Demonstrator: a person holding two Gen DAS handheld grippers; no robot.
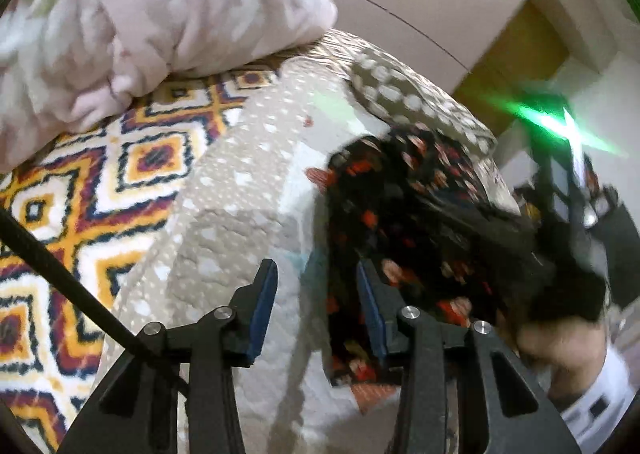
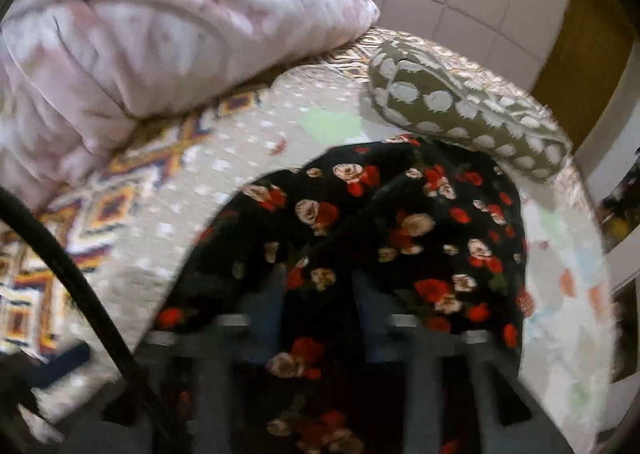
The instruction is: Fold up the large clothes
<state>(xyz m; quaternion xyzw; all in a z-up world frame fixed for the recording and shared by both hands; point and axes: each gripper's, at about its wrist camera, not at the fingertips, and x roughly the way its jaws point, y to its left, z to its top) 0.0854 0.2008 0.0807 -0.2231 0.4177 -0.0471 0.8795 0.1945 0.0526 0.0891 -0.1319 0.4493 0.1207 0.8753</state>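
Observation:
A black garment with red and cream roses (image 2: pixel 384 230) lies bunched on a quilted beige bedspread (image 2: pixel 192 213). In the left wrist view the garment (image 1: pixel 404 213) is to the right of my left gripper (image 1: pixel 316 310), whose blue-padded jaws stand apart over the bedspread with nothing between them. In the right wrist view my right gripper (image 2: pixel 320 314) is blurred and low over the garment; the fabric fills the gap between its fingers, and whether they pinch it is unclear. The right gripper also shows in the left wrist view (image 1: pixel 568 246), blurred, at the garment's right edge.
A pink fluffy blanket (image 2: pixel 160 37) is piled at the back left. A green pillow with white spots (image 2: pixel 460 105) lies at the back right. A patterned orange, white and navy cover (image 1: pixel 80 221) lies to the left. Tiled wall and a yellow door are behind.

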